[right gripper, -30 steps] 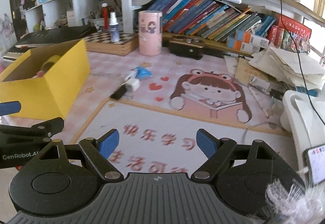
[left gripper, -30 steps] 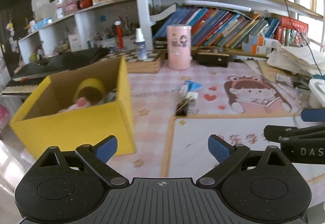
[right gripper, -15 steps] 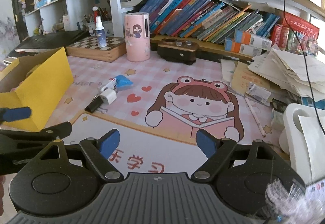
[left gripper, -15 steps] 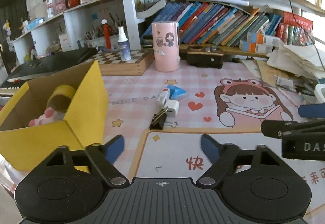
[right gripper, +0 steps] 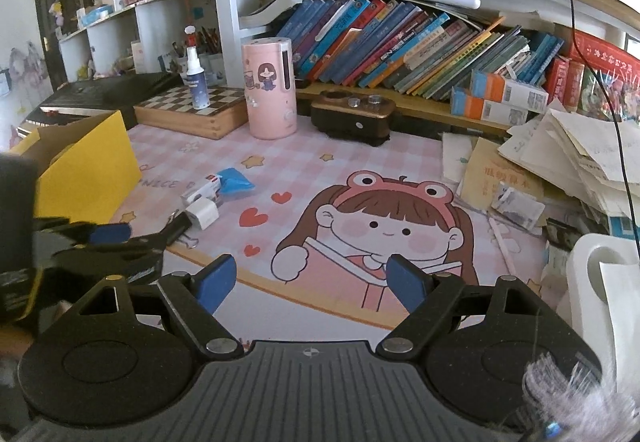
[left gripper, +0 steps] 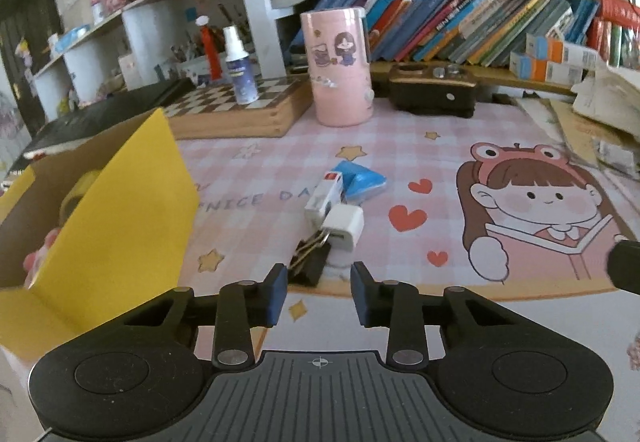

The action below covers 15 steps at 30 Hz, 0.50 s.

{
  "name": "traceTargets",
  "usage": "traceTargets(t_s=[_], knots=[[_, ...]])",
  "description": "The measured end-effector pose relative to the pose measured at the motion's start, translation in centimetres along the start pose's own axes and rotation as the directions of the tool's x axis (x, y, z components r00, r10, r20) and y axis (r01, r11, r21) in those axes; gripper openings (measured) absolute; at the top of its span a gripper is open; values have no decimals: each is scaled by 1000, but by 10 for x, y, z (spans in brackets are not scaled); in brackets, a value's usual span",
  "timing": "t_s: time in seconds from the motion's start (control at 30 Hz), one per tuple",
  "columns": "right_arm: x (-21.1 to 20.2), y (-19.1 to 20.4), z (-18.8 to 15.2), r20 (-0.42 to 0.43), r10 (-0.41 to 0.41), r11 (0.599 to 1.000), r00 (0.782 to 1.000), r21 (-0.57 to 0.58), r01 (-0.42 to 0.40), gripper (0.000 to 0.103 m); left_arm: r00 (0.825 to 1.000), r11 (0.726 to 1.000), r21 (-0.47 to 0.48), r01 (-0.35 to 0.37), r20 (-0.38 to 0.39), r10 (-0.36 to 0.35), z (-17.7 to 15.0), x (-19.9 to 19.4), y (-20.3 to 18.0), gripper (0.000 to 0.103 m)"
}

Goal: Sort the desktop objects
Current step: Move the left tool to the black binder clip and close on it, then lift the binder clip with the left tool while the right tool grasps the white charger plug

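Left wrist view: my left gripper (left gripper: 319,296) is closing just short of the black binder clip (left gripper: 310,262).
Nothing sits between its pads yet; the clip lies at twelve o'clock, touching the white charger (left gripper: 343,227), with the yellow box (left gripper: 120,209) at ten. My right gripper (right gripper: 308,280) hangs wide apart over the pink mat (right gripper: 400,161), holding nothing.
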State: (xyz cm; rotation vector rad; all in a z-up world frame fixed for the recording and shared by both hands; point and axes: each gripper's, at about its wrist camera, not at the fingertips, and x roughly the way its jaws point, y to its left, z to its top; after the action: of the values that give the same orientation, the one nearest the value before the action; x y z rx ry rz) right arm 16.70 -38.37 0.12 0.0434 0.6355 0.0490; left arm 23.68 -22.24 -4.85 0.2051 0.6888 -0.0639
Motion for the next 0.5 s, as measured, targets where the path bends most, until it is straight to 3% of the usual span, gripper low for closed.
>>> traceTargets(t_s=[0.27,0.33,0.5], knots=[[11,-15,6,-16,-4,1000,1000,-1,4,82,999,997,66,-51,-11,52,12,33,-13,20],[15,-17,7,-24,-2,1000,1000,0,2,82,997,993,97,-73,-9,74,12,40,-16,10],[26,-19,11,-36,12,1000,999,-1,-12,82,994,983,146,-111,17,110,13,39,-13,0]])
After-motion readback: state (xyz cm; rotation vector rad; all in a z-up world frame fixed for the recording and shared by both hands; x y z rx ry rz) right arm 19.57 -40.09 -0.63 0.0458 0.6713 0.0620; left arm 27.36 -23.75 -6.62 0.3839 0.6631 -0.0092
